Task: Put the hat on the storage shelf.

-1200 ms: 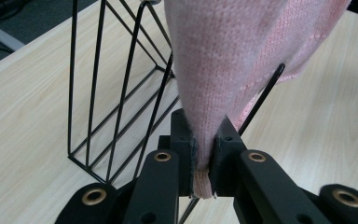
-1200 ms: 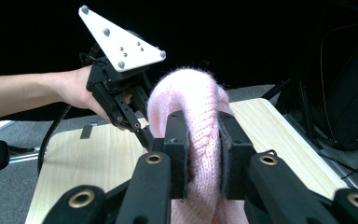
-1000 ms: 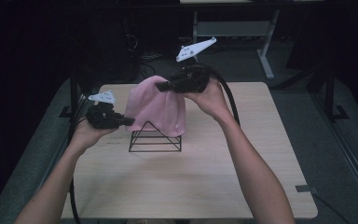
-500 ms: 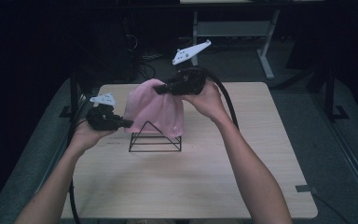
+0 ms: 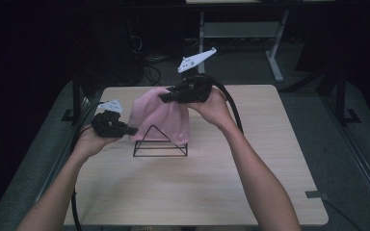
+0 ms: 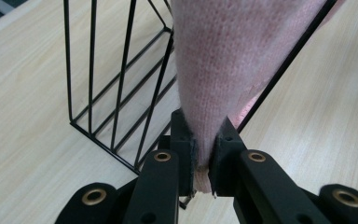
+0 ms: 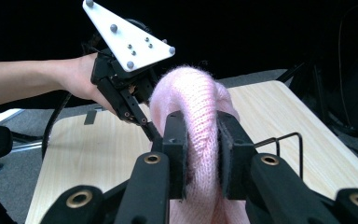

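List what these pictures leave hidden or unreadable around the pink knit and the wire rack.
- High view: the rack's top and rear wires, covered by the knit.
- High view: the left gripper's jaw tips, too small and dark to separate.
- Left gripper view: the knit's upper part and the rack's top, cut off by the top edge.
- Right gripper view: the knit's lower end, hidden behind the right gripper; most of the rack, behind the knit.

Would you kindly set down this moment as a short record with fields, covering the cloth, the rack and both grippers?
item in hand: pink knitted cloth, draped over the rack
support: black wire rack, triangular in profile, standing on the wooden table
left gripper: jaws shut on the cloth's lower edge, beside the rack's base
right gripper: jaws shut on a thick fold at the cloth's top
cloth state: stretched between the two grips
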